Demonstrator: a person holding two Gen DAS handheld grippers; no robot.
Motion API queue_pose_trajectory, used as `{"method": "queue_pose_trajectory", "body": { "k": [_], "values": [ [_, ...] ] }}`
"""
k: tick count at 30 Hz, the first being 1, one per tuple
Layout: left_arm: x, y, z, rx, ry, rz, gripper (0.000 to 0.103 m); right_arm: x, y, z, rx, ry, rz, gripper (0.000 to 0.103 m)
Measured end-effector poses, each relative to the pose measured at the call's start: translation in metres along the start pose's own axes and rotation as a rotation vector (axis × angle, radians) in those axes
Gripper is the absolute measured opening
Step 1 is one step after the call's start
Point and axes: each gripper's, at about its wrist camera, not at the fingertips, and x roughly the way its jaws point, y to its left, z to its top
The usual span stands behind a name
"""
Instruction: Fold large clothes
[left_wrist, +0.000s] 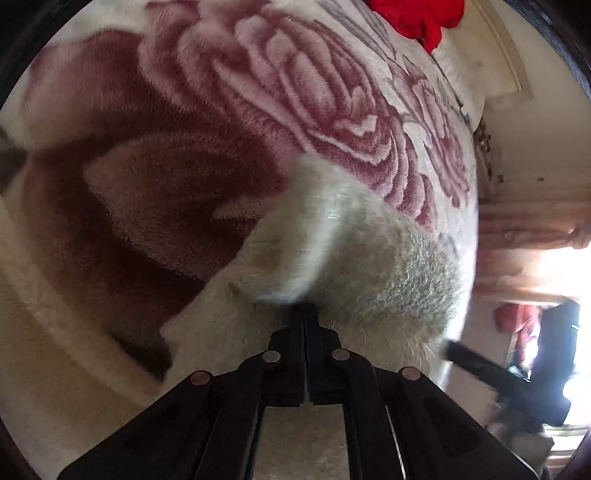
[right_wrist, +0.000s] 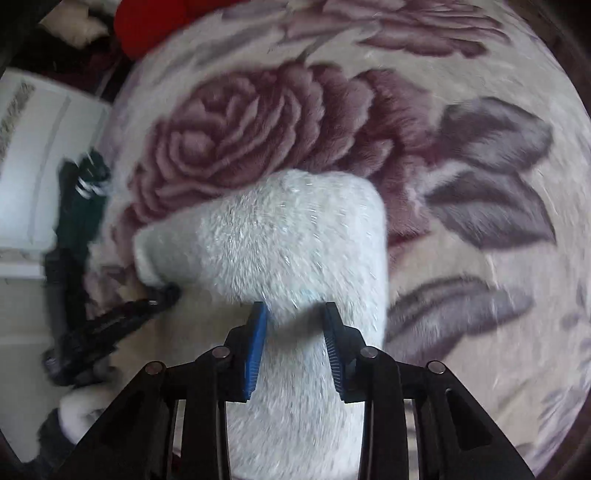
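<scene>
A white fluffy garment (left_wrist: 343, 258) lies bunched over a rose-patterned plush blanket (left_wrist: 221, 110). My left gripper (left_wrist: 304, 314) is shut on the garment's edge; the fabric rises just beyond its tips. In the right wrist view the same white garment (right_wrist: 295, 243) drapes between the blue-padded fingers (right_wrist: 258, 332) of my right gripper (right_wrist: 295, 314), which is shut on a thick fold of it. The left gripper (right_wrist: 147, 306) shows at the left of that view, holding the garment's other end. The right gripper shows as a dark blur (left_wrist: 491, 365) in the left wrist view.
A red cloth (left_wrist: 424, 18) lies at the blanket's far end and also shows in the right wrist view (right_wrist: 147, 22). Dark green clothing (right_wrist: 81, 206) hangs off the bed's left side next to white furniture (right_wrist: 40, 166). A bright window and curtain (left_wrist: 535, 229) are at right.
</scene>
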Motion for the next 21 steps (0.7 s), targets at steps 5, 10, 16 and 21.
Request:
{"method": "queue_pose_trajectory", "body": {
  "k": [5,10,16,21],
  "values": [
    [0.013,0.028,-0.005,-0.126,-0.026,-0.125,0.004,0.072,0.0,0.031,0.03,0.185,-0.109,0.037],
    [-0.026,0.033,-0.012,-0.196,-0.031,-0.254,0.004,0.053,0.013,0.041,-0.049,0.235,-0.135,0.037],
    [-0.125,0.009,-0.067,-0.053,-0.191,-0.126,0.056,-0.037,0.036,0.03,-0.188,0.109,0.022,0.052],
    [-0.106,0.007,-0.106,-0.086,-0.236,-0.048,0.056,-0.019,0.098,0.039,-0.405,0.167,0.026,0.047]
  ]
}}
